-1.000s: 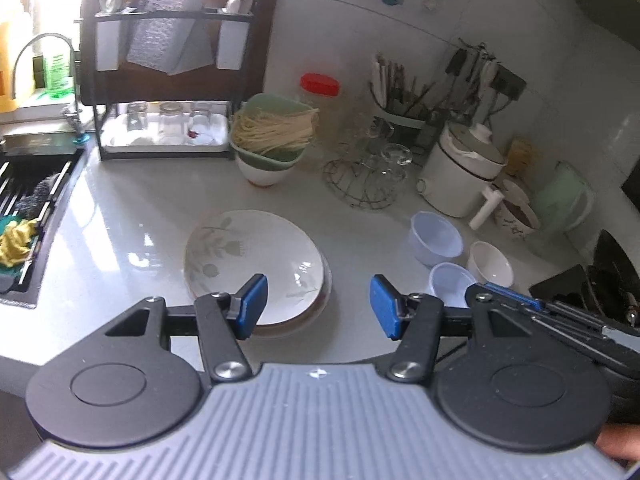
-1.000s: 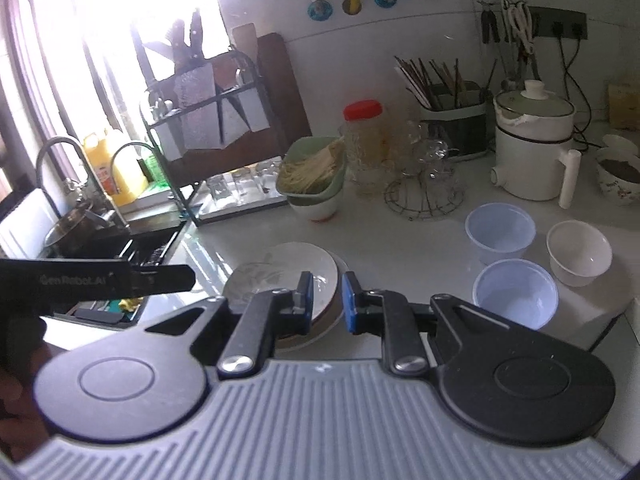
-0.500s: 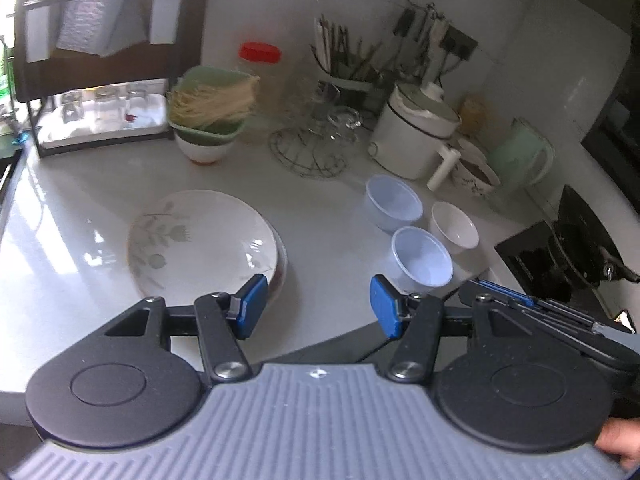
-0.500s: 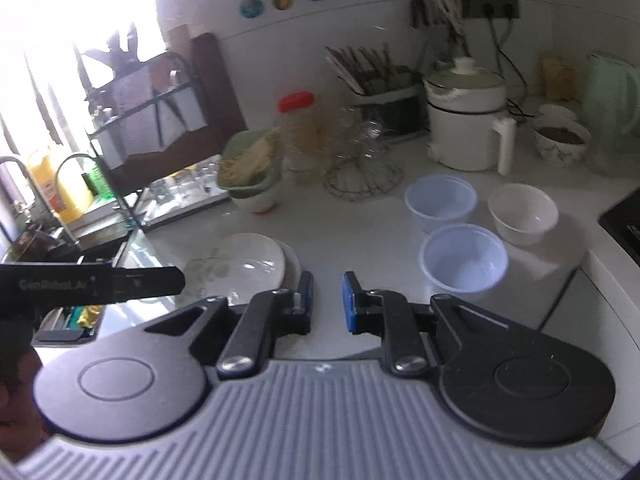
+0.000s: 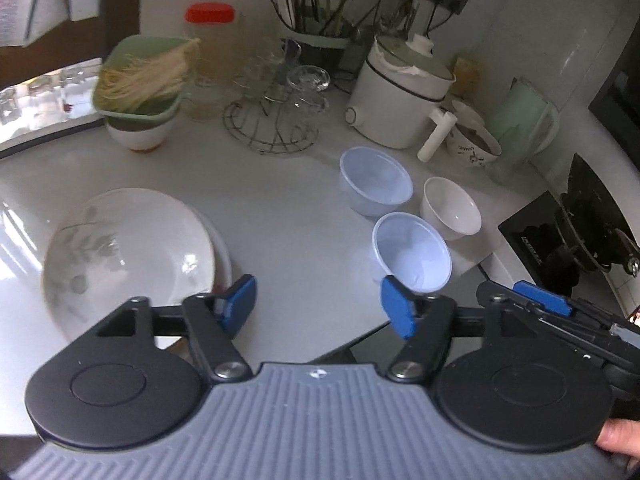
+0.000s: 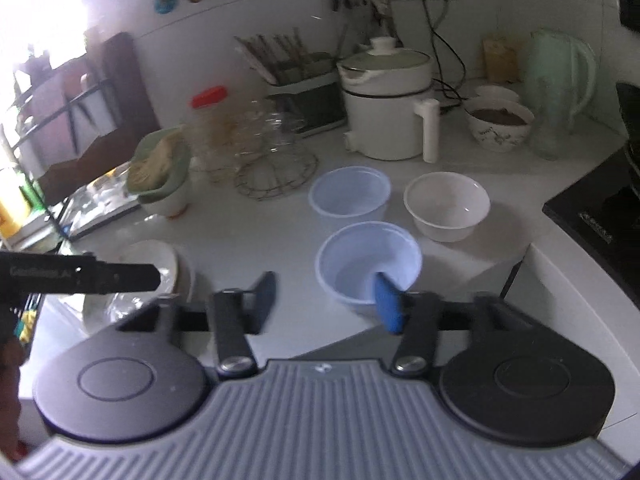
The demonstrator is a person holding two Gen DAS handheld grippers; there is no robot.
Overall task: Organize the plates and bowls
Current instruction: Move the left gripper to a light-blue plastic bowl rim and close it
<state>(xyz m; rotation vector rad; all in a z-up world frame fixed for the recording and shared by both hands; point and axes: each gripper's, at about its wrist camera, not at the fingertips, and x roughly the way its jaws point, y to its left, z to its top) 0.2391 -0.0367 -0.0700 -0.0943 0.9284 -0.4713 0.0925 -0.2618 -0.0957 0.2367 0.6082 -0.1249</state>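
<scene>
Three small bowls stand grouped on the white counter (image 5: 280, 208): the near blue bowl (image 6: 368, 264) at centre, a second blue bowl (image 6: 350, 196) just beyond it at 12 o'clock, and a white bowl (image 6: 447, 205) at 2 o'clock. None visibly touches another. The stacked plates (image 5: 128, 252), leaf-patterned on top, lie well apart at 9 o'clock.

Right gripper (image 6: 326, 300): jaws have just been opening, now moderately wide and empty; one blue pad overlaps the near blue bowl's rim in view, contact not determinable. Left gripper (image 5: 318, 306): jaws have also just been opening, now wide, nothing between them, over bare counter between plates and bowls.

Surroundings at 12 o'clock: wire rack (image 5: 272, 128) with glasses, white cooker (image 5: 396, 100), red-capped jar (image 5: 208, 60), green basket of noodles (image 5: 144, 80). Black hob (image 5: 560, 240) at 3 o'clock.
</scene>
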